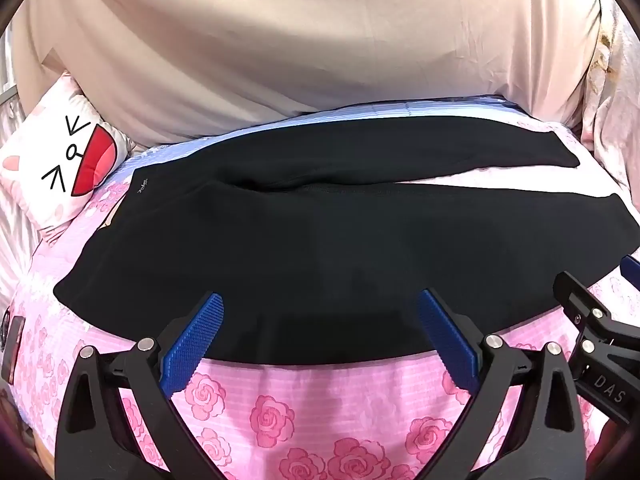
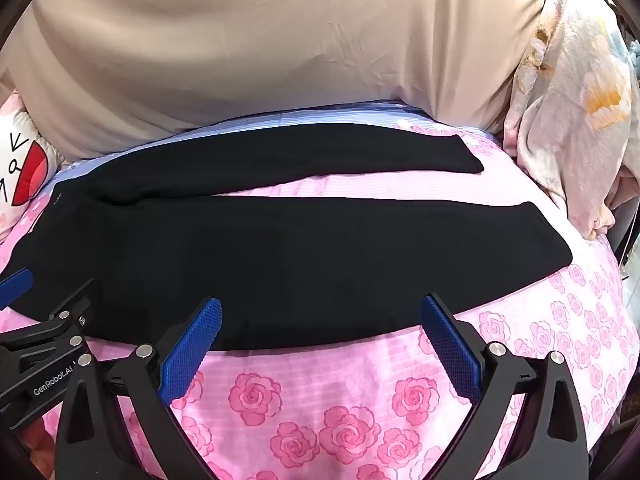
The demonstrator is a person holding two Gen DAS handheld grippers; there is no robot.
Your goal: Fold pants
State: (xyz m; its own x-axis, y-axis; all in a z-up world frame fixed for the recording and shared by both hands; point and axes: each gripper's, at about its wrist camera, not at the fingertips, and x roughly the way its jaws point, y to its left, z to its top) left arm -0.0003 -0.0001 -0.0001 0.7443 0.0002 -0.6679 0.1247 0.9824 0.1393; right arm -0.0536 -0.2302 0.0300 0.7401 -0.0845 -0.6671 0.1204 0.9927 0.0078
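Observation:
Black pants (image 1: 280,240) lie flat across a pink rose-print bed cover (image 1: 272,412), waist at the left, both legs spread apart toward the right. They also show in the right wrist view (image 2: 260,256). My left gripper (image 1: 320,340) is open and empty, its blue pads over the pants' near edge. My right gripper (image 2: 320,340) is open and empty over the near leg's edge. The right gripper shows at the right edge of the left wrist view (image 1: 600,320), and the left gripper at the left edge of the right wrist view (image 2: 40,320).
A beige curtain (image 1: 320,48) hangs behind the bed. A white cartoon-face pillow (image 1: 60,160) lies at the left. A pale floral blanket (image 2: 568,120) is bunched at the right. The bed cover (image 2: 320,408) is bare in front of the pants.

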